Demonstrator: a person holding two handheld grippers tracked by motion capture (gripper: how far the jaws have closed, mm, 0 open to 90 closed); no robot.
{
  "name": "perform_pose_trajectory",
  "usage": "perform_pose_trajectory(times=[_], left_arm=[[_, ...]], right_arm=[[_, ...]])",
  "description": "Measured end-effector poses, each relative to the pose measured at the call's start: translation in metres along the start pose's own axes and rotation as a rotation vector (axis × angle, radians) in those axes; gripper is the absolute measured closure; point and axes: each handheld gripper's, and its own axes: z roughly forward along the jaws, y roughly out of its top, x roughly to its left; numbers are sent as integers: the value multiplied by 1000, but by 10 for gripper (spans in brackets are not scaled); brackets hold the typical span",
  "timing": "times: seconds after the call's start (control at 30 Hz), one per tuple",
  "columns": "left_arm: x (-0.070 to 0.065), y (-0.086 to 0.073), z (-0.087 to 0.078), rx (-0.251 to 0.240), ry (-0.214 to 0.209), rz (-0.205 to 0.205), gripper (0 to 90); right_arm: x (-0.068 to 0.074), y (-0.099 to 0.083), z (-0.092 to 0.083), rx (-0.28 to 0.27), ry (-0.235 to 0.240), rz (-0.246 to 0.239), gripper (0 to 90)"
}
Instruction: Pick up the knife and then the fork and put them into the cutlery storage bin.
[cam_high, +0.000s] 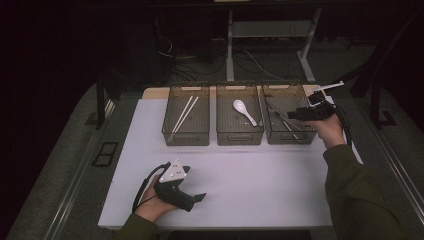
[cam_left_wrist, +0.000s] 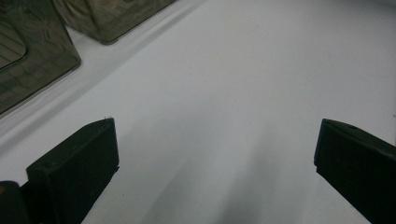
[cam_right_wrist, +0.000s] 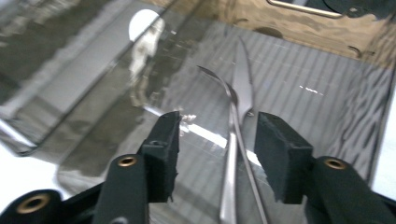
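Observation:
Three smoky see-through bins stand in a row at the back of the white table. The left bin (cam_high: 186, 137) holds white chopsticks (cam_high: 186, 113). A white spoon (cam_high: 244, 111) lies in the middle bin (cam_high: 239, 137). The right bin (cam_high: 290, 139) holds metal cutlery (cam_high: 287, 122), seen up close as a fork (cam_right_wrist: 229, 154) and a knife (cam_right_wrist: 243, 79) lying side by side. My right gripper (cam_high: 293, 114) (cam_right_wrist: 218, 122) hangs open inside that bin, its jaws just above the two handles and holding nothing. My left gripper (cam_high: 199, 197) (cam_left_wrist: 215, 128) rests wide open over bare table at the front left.
The bins' walls (cam_left_wrist: 32, 56) stand off to the upper left in the left gripper view. The spoon (cam_right_wrist: 144, 23) shows through the bin wall in the right gripper view. Beyond the table's back edge are a desk frame (cam_high: 230, 45) and cables (cam_high: 190, 65) on the floor.

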Motion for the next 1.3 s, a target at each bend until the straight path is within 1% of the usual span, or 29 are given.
perform_pose_trajectory(times=[0.13, 0.3, 0.47, 0.57, 0.63, 0.77, 0.83, 0.97, 1.07, 1.17, 1.3], left_arm=[[3, 0, -2, -9, 9, -4, 0], [7, -1, -2, -13, 11, -13, 0], [7, -1, -2, -11, 10, -10, 0], [7, -1, -2, -16, 10, -10, 0], [7, -1, -2, -16, 9, -8, 0], [7, -1, -3, -25, 7, -14, 0], [7, -2, -3, -26, 7, -15, 0], [7, -2, -3, -26, 7, -16, 0], [7, -2, -3, -27, 5, -19, 0], [7, -2, -3, -28, 5, -21, 0], [8, -2, -2, -36, 5, -28, 0]], right_arm=[[5, -4, -6, -23, 18, -21, 422], [10, -11, -13, -67, 41, -42, 379], [17, -14, -18, -84, 21, -72, 350], [20, -16, -22, -107, 34, -82, 336], [24, -17, -25, -123, 39, -81, 316], [32, -22, -30, -153, 50, -92, 282], [35, -25, -32, -164, 51, -101, 259], [44, -36, -37, -186, 88, -100, 231], [51, -44, -39, -196, 98, -121, 209], [57, -53, -42, -201, 108, -135, 201], [65, -64, -46, -214, 128, -135, 196]])
